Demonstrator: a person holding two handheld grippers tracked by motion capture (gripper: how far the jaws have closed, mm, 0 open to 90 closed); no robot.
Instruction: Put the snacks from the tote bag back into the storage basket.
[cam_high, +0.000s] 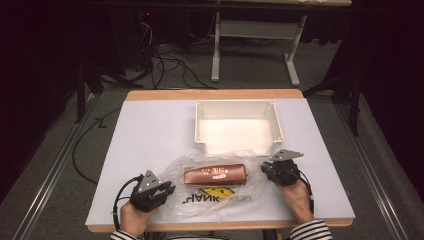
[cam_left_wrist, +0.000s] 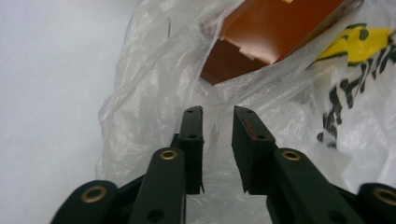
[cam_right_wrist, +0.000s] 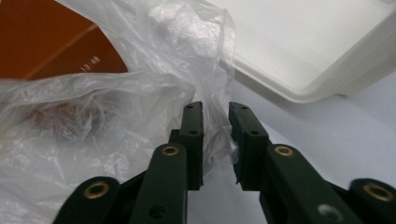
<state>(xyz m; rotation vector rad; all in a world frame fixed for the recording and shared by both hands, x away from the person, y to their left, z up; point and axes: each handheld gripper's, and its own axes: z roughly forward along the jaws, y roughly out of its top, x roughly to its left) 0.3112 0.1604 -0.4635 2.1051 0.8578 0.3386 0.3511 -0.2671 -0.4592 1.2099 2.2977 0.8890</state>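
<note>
A clear plastic bag with yellow and black print lies at the near middle of the table. A brown box rests on it. My left gripper sits at the bag's left edge. In the left gripper view its jaws stand slightly apart, with thin bag film in the gap and the brown box beyond. At the bag's right edge is my right gripper. Its jaws are also a little apart around a fold of the bag, and the box lies to the left.
An empty white rectangular bin stands just behind the bag, and its corner is close to my right gripper. The white table top has wooden edges. Table legs and cables are on the floor beyond.
</note>
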